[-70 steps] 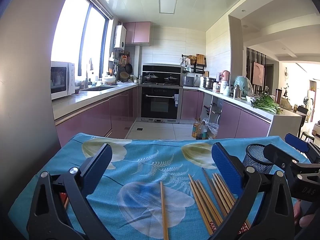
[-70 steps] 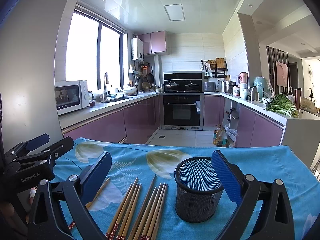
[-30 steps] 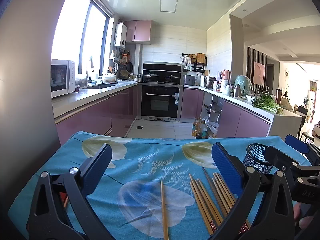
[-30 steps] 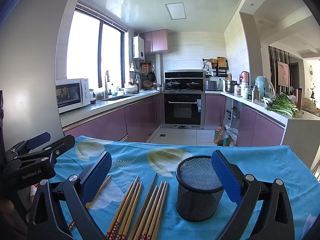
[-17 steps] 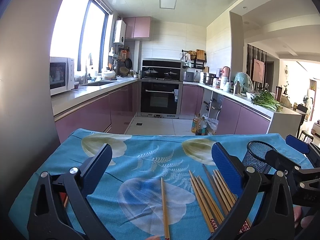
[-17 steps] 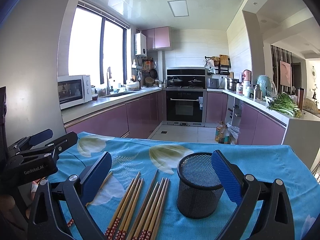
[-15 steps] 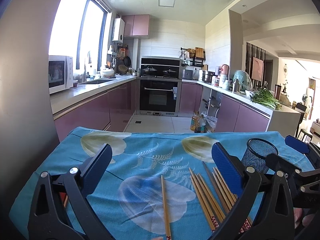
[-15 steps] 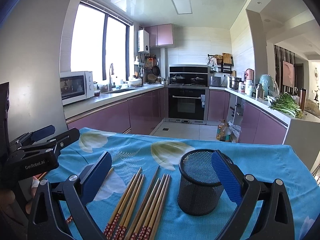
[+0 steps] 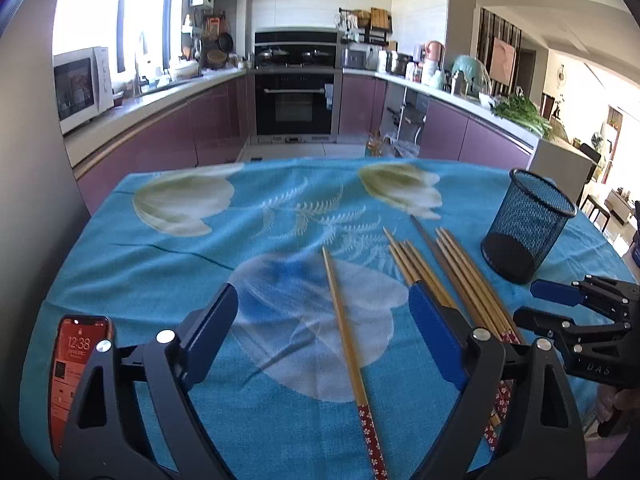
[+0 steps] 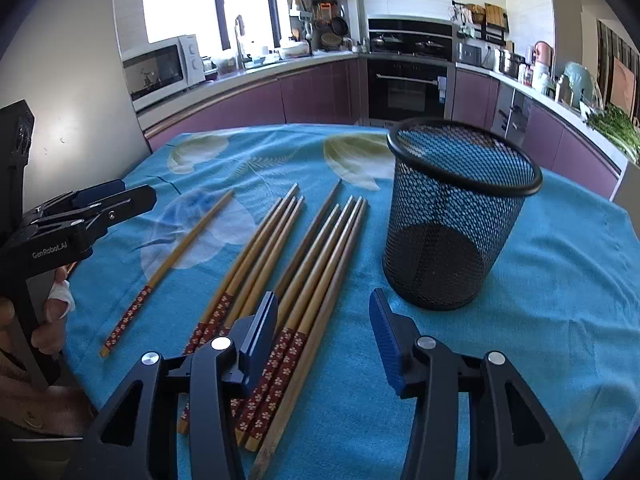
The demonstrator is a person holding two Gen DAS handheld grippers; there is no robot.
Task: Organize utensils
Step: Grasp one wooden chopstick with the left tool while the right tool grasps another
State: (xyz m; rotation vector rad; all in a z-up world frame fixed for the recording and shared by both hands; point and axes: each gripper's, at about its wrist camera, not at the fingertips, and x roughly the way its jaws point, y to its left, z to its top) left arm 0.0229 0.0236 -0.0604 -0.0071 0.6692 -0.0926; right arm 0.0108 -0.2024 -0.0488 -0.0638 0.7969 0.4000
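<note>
Chopsticks — loose row on blue floral tablecloth, one stray apart, left of the rest. Mesh cup upright beside them. Left gripper, right gripper: jaws just been closing, parted, nothing gripped.

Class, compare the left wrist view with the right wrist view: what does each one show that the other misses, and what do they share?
Only the left wrist view shows the red phone lying on the cloth near the left gripper.

Only the right wrist view shows the mesh cup's empty bottom and the bundle's patterned red ends near the right gripper, whose fingers have just been closing with nothing between them.

Both show the blue floral tablecloth, the lone chopstick, the chopstick bundle and the oven.
</note>
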